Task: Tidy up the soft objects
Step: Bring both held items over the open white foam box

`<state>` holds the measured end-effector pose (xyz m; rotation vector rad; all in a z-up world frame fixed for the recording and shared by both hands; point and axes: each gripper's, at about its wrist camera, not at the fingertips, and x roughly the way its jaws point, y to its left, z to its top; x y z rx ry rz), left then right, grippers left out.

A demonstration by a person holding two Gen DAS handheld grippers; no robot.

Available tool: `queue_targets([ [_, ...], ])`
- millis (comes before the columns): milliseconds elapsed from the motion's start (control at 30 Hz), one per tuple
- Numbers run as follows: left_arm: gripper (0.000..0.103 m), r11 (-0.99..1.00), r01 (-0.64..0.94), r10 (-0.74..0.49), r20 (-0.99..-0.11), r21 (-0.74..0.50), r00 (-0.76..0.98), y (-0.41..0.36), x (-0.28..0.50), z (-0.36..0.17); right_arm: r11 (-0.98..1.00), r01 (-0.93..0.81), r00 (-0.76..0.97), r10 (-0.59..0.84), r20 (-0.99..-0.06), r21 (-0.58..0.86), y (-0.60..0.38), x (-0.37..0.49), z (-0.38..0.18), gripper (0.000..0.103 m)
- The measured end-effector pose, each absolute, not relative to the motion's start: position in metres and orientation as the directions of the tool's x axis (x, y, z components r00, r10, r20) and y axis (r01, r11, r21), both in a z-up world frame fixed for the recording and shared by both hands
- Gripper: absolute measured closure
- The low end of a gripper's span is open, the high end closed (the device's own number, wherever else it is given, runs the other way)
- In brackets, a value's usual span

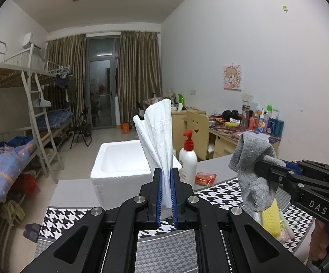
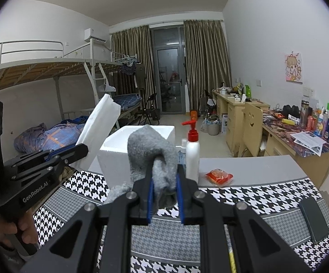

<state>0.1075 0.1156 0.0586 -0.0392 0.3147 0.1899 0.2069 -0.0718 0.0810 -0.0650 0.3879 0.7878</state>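
You are holding the white tissue (image 1: 157, 141) pinched upright between your left gripper's (image 1: 166, 195) jaws, above the desk (image 2: 255, 170). Your right gripper (image 2: 164, 195), marked "DAS", is clamping the grey sock (image 2: 150, 154). The left gripper's side is reading "GenRobot.AI".

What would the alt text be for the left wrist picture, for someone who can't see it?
A handheld left gripper pinches a white tissue that stands up in front of an open white foam box. To its right, a second gripper holds a grey sock above a houndstooth-patterned mat, with a red-capped pump bottle behind.
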Motion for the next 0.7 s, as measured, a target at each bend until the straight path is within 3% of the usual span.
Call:
queue_targets([
  [700,0.095,0.971,-0.237,0.225,-0.302,-0.002,0.926,0.140,0.124,0.074,0.690,-0.722,0.634,0.686,-0.357,0.045,-0.044,0.212,0.103,0.082],
])
